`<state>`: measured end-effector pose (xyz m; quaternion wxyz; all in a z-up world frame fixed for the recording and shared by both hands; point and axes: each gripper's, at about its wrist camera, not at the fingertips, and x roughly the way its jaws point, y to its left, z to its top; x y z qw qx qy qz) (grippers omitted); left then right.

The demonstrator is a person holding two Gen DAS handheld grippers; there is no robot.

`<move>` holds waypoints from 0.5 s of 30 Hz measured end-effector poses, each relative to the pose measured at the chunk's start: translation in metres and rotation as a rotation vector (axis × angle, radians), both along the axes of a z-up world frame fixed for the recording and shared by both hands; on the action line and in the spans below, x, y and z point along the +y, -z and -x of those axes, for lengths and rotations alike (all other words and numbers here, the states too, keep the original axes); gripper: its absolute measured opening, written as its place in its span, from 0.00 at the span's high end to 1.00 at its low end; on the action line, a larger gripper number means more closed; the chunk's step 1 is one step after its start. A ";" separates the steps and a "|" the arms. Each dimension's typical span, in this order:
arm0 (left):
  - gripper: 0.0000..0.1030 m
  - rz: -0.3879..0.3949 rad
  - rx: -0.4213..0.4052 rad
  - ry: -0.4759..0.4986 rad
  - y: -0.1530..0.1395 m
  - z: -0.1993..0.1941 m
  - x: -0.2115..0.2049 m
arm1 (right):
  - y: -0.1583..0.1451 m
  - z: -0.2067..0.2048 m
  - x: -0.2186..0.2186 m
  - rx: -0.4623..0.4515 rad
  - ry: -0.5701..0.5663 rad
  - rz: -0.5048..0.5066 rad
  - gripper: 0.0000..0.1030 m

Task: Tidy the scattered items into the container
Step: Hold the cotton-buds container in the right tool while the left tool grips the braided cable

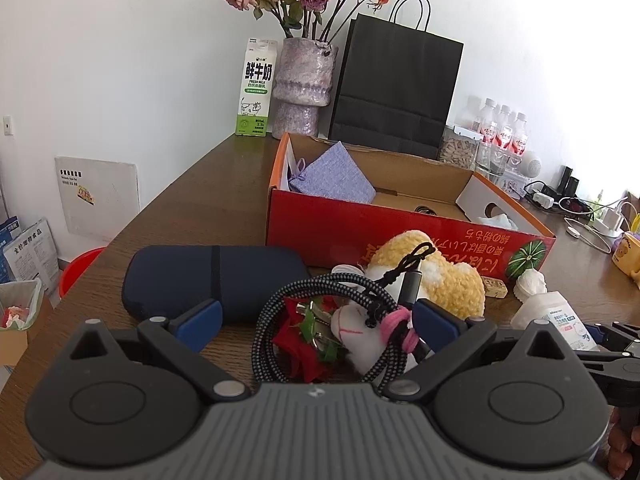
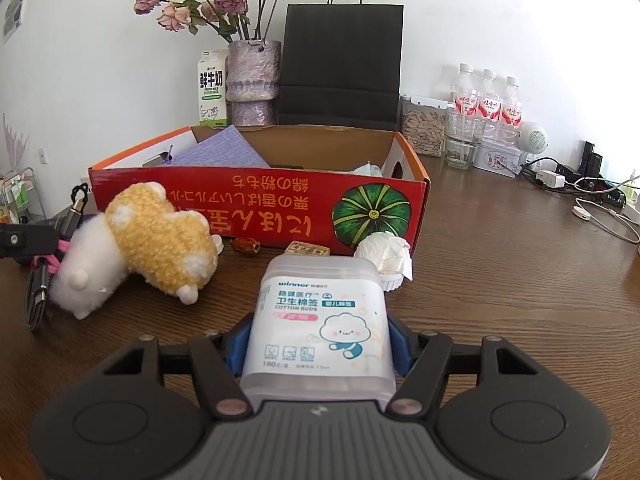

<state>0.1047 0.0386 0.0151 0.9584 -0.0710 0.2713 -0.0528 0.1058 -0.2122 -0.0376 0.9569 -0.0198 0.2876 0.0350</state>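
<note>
Mid-tidy: cotton buds box (image 2: 320, 320) pinched in right gripper (image 2: 320, 344), red carton (image 2: 256, 208) at twelve o'clock; left gripper (image 1: 316, 320) spread around coiled cable (image 1: 320, 292). Next, seemingly: lift over carton wall.

Box (image 2: 256, 204) sits mid-surface (image 2: 500, 280); plush toy (image 2: 160, 240) before it at left, cotton buds tub (image 2: 320, 320) before it, bag (image 2: 340, 64) behind.

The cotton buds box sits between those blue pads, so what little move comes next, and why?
Probably lift the cotton buds box and carry it over the red cardboard box: the right gripper clasps both its sides, and the box ahead is open with room inside.
</note>
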 end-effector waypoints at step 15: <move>0.00 0.044 0.055 0.022 0.010 -0.011 0.003 | 0.001 -0.004 -0.008 0.019 0.013 -0.050 0.38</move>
